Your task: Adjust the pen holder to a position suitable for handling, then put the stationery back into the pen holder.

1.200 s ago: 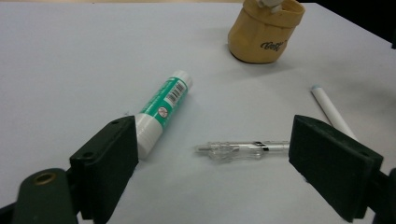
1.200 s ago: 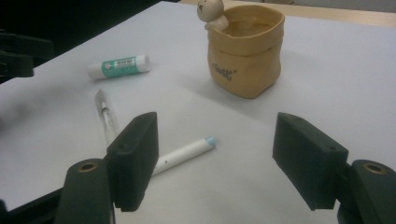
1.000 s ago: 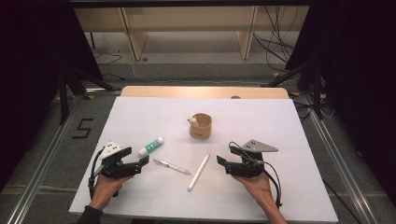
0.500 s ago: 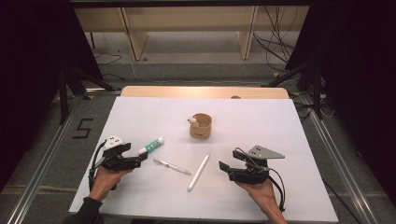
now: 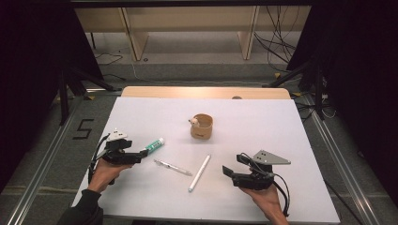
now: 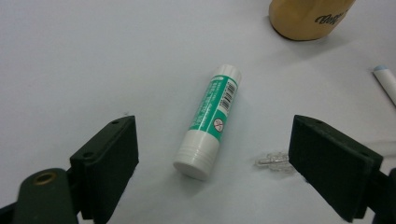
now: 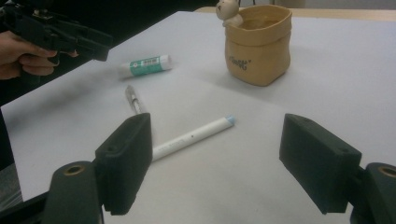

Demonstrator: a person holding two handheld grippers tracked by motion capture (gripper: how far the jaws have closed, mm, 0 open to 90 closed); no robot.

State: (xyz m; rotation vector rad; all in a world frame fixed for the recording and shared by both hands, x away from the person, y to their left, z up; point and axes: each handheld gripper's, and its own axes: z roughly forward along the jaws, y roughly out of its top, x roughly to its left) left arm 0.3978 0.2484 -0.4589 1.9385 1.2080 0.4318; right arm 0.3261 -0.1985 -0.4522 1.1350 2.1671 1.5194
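Both hand-held grippers have drawn back toward the person's edge of the desk (image 5: 281, 117) since the earlier pictures, the left one sliding away from the glue stick and the right one dropping lower and a little outward; the things on the white surface lie where they were.

From the high view, the left hand-held gripper (image 5: 136, 157) sits near the left edge, held by the left hand (image 5: 105, 171), pointing toward the green-and-white glue stick (image 5: 154, 146), which lies just beyond its tips. In the left gripper view its jaws stand wide apart, holding nothing, with the glue stick (image 6: 210, 120) lying on the surface between and ahead of them, white cap nearest.

The right hand-held gripper (image 5: 231, 172) rests low on the right side in the right hand (image 5: 265, 199), its grey plate on top. Its jaws are also spread wide and empty in the right gripper view, facing the white pen (image 7: 194, 136).

A clear pen (image 5: 172, 166) lies between the glue stick and the white pen (image 5: 199, 172). Farther back, near the middle, stands a tan pouch-shaped holder (image 5: 202, 127) with a small figure on its rim.
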